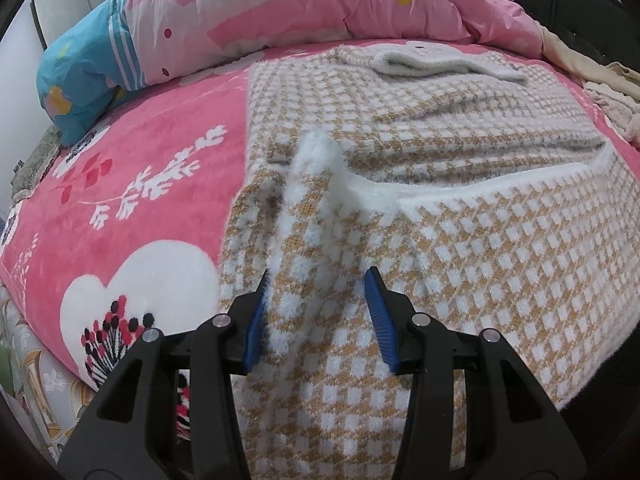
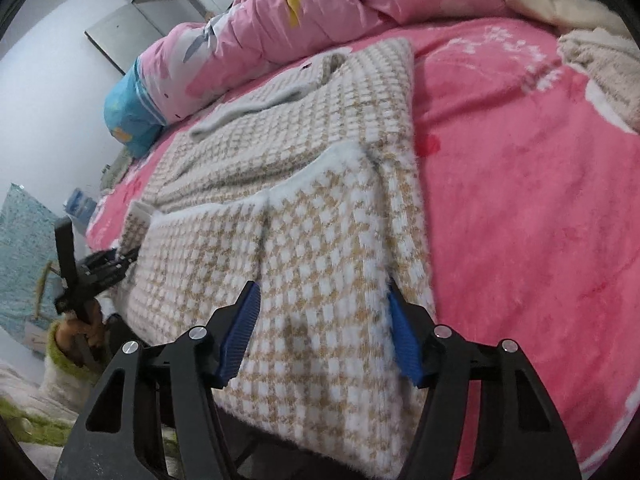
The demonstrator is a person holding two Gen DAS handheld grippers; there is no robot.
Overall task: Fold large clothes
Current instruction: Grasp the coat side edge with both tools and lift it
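1. Where the checked tan-and-white sweater [image 1: 440, 240] lies spread on the pink blanket [image 1: 152, 184], its lower part is folded up over the body, the white fuzzy hem [image 1: 500, 184] running across ahead of both pairs of jaws.
2. Between the left gripper's [image 1: 318, 312] blue pads [image 1: 378, 312], which stand apart, a raised fold of the knit with a white fuzzy tip [image 1: 320, 152] rises; I cannot tell whether the pads touch it.
3. Jaws of the right gripper [image 2: 324, 328] are likewise spread, with the sweater's near edge between them and unclamped.
4. Beyond the sweater, ahead of the jaws, sits a rumpled pink quilt [image 1: 320, 4] with a blue end [image 1: 80, 76].
5. Right of the jaws, cream clothes [image 2: 600, 60] lie on the blanket.
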